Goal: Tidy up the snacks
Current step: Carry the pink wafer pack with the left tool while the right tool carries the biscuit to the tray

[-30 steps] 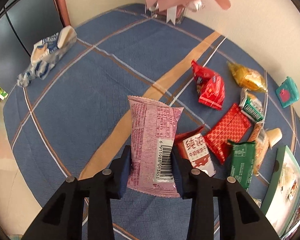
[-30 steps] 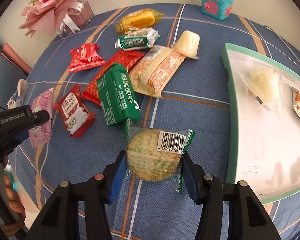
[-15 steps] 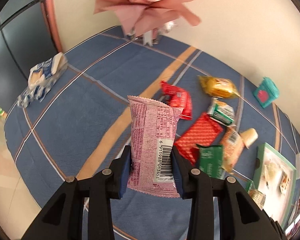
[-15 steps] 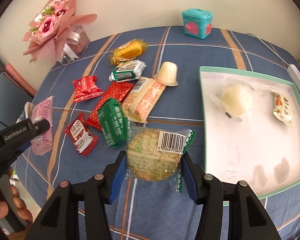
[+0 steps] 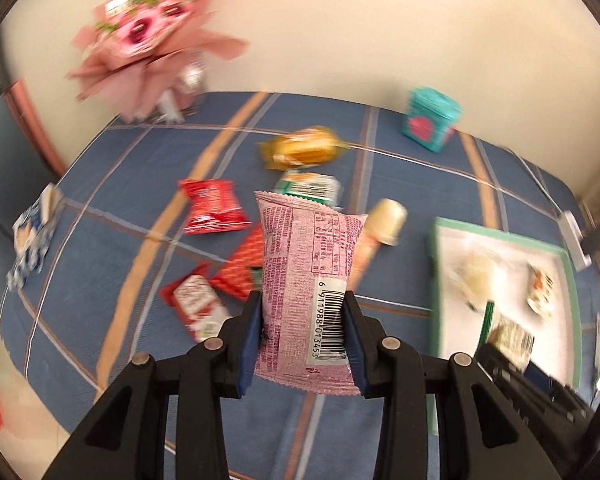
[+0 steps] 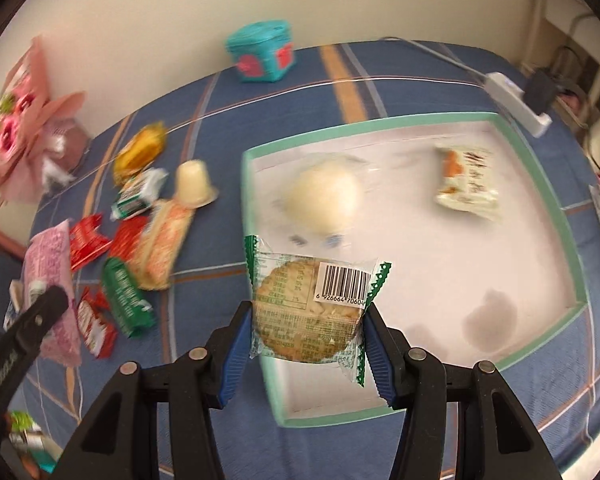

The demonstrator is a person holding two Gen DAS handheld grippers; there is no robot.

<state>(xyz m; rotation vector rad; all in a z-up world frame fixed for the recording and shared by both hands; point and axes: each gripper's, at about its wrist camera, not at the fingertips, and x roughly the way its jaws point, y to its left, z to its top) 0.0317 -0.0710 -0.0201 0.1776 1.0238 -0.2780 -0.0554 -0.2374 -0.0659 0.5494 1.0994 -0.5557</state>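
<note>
Left claw (image 5: 303, 344) clamped pink packet (image 5: 305, 280) upright between pads, above counter (image 5: 100, 240). Right claw (image 6: 306, 344) gripped cookie packet (image 6: 312, 312) over near corner of tray (image 6: 540, 152).

Woven checked tablecloth (image 5: 100, 248), glossy crinkled plastic pink wrapper (image 5: 306, 280), smooth matt tray (image 6: 440, 280).

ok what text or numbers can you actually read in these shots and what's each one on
"6 911988 013453": barcode on the pink snack packet held in the left gripper.
"6 926664 70604", then cut off: barcode on the cookie packet held in the right gripper.
Fine print on both packets: too small to read.
Loose snacks on the table: too blurred to read.
</note>
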